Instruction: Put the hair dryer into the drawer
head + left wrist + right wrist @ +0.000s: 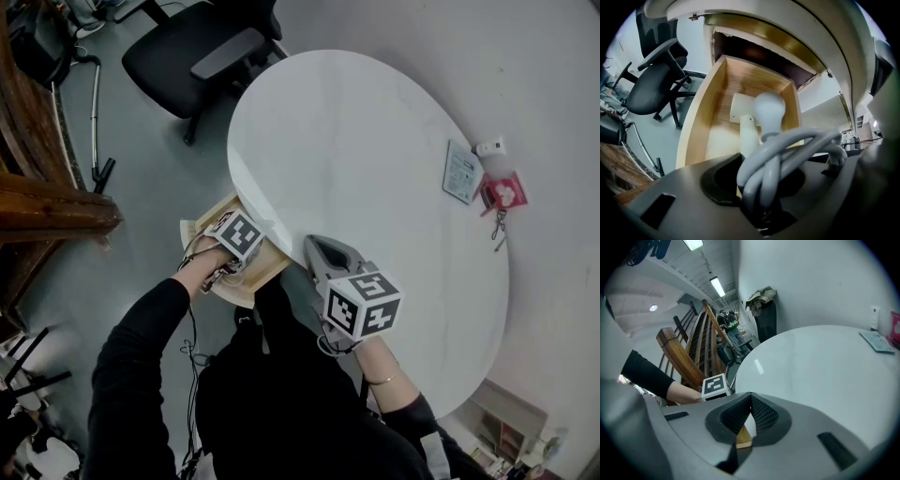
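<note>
A white hair dryer hangs head-down inside the open wooden drawer, its handle toward me. Its grey cord is bundled in loops that run back between the jaws of my left gripper, which is shut on the bundle. In the head view the left gripper points steeply down over the drawer, which is pulled out from under the table's left edge; the dryer is hidden there. My right gripper rests at the table's near edge, jaws shut and empty.
The round white table carries a small booklet and a pink packet at its right rim. A black office chair stands beyond the drawer. Wooden railing is at the left. A white sheet lies in the drawer.
</note>
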Tool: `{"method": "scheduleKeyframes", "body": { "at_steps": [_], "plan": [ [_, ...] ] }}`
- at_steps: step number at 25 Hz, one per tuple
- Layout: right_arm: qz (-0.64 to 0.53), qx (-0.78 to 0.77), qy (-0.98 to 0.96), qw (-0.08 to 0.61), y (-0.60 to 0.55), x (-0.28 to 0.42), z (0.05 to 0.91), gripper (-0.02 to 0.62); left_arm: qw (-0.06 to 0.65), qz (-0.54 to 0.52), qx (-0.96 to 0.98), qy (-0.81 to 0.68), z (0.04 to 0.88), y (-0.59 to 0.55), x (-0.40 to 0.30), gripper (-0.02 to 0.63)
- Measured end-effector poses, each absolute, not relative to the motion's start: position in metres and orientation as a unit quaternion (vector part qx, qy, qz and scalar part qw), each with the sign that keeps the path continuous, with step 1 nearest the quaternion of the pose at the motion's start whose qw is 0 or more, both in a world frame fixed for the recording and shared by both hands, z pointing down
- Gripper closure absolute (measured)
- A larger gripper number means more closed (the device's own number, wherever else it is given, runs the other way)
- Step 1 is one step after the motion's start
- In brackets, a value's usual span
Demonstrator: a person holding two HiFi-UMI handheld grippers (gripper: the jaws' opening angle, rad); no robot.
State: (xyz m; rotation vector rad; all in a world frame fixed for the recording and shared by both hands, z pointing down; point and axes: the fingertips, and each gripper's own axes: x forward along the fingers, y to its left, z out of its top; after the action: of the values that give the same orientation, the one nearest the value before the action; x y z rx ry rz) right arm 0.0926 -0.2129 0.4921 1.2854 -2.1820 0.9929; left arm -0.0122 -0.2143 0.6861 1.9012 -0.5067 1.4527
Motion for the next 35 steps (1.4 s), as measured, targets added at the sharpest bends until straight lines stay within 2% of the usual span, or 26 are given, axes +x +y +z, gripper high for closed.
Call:
{"method": "scheduleKeyframes", "body": {
  "at_steps": [26, 35],
  "plan": [
    [0.356, 0.460, -0.784, 0.217, -0.210, 0.087, 0.495, 0.592, 0.294, 0.598, 0.716, -0.209, 0.705, -0.210, -0.015, 0.449],
    [0.354, 0.445, -0.790, 0.228, -0.207, 0.079, 0.497, 0.592, 0.276, 0.603, 0.715, -0.220, 0.698, -0.214, -0.016, 0.426]
  ]
}}
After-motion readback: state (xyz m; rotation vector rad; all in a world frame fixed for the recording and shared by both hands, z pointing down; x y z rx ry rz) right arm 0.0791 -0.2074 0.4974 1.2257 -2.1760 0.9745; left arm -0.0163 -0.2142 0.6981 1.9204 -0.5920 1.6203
